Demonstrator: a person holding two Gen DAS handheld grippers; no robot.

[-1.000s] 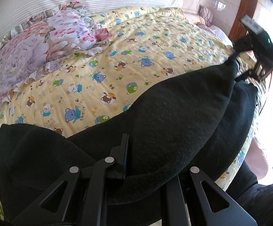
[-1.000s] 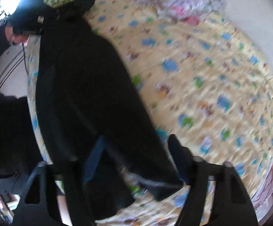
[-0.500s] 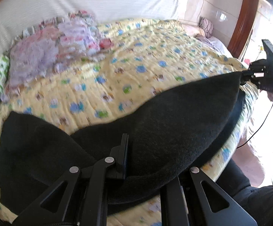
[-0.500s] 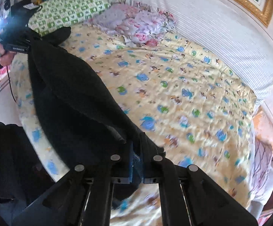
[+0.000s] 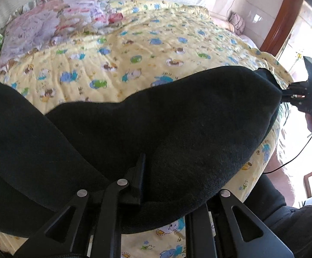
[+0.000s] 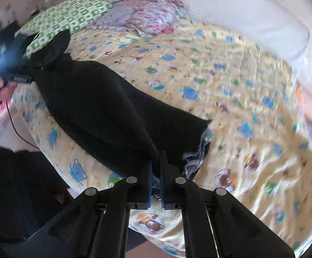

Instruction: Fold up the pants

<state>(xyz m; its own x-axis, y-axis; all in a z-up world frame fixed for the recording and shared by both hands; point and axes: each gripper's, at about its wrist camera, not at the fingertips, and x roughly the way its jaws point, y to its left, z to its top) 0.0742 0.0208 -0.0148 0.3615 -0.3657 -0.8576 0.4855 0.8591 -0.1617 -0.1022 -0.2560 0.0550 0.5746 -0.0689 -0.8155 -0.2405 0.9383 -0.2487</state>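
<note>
Black pants [image 5: 177, 118] are stretched between my two grippers along the near edge of a yellow cartoon-print bed cover [image 5: 134, 49]. My left gripper [image 5: 168, 193] is shut on one end of the pants; cloth drapes over its fingers and hides the right fingertip. My right gripper [image 6: 156, 172] is shut on the other end, by the cuff with its blue-white lining [image 6: 196, 161]. Each gripper shows in the other's view: the right one at the far right [image 5: 306, 94], the left one at the far left [image 6: 16, 73]. The pants [image 6: 104, 111] sag onto the cover.
A floral pillow [image 5: 54, 28] and a green-checked pillow [image 6: 69, 19] lie at the head of the bed. A white headboard [image 6: 242, 10] runs behind them. A wooden door frame [image 5: 282, 19] stands at the right. The person's dark trousers [image 6: 11, 182] are beside the bed edge.
The right gripper closed on the pant end and both grippers pulled apart. The pants have come down lower over the bed edge and lie flatter.
</note>
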